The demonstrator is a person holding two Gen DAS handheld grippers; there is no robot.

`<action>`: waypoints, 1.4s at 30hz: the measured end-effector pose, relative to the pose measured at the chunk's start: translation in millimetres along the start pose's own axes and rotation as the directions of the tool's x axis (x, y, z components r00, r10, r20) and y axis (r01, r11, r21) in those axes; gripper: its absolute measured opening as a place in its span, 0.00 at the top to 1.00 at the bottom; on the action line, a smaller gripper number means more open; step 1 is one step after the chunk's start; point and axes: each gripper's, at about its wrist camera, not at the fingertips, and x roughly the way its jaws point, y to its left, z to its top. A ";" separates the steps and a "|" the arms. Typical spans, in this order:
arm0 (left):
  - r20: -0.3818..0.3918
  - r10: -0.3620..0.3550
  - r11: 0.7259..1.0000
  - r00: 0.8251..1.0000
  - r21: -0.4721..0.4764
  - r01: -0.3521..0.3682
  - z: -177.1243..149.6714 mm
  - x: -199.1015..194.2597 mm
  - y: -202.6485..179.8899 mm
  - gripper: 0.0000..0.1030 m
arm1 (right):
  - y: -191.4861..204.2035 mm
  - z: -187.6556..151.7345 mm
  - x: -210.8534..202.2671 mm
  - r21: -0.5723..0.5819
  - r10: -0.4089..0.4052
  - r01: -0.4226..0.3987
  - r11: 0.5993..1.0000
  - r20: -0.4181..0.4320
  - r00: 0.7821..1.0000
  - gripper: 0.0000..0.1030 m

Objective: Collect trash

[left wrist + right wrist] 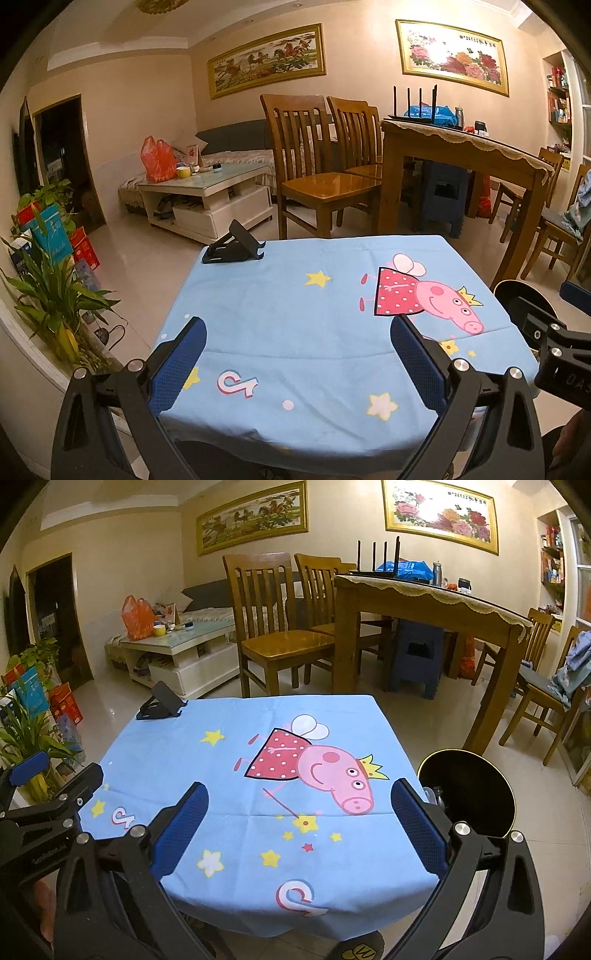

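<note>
Hovering both grippers over the blue cartoon-pig tablecloth (236, 738) on my low table. L gripper (297, 363): fingers wide, nothing between. R gripper (299, 829): same, wide and empty. Black phone stand (234, 247) sits at far-left corner of the cloth. Black round trash bin (476, 794) stands on the floor just beside the table's right edge. I can't make out any trash on the cloth.

A blue cartoon cloth (295, 314) covered a small table, a black phone stand (233, 248) at its far left corner. Behind stood wooden chairs (314, 177), a dining table (461, 147) and a coffee table (207, 195).
</note>
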 end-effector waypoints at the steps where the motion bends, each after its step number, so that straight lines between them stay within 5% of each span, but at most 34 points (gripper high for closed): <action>1: 0.000 0.002 1.000 1.000 0.001 -0.002 0.0 0.1 0.0 0.06 | -0.9 0.6 0.1 0.002 0.001 -0.001 1.000 -0.001 1.000 0.05; 42: 0.023 0.013 1.000 1.000 -0.009 -0.012 -4.4 -5.7 9.8 0.06 | 3.4 -4.8 -1.4 -0.002 0.031 -0.031 1.000 -0.027 0.999 0.05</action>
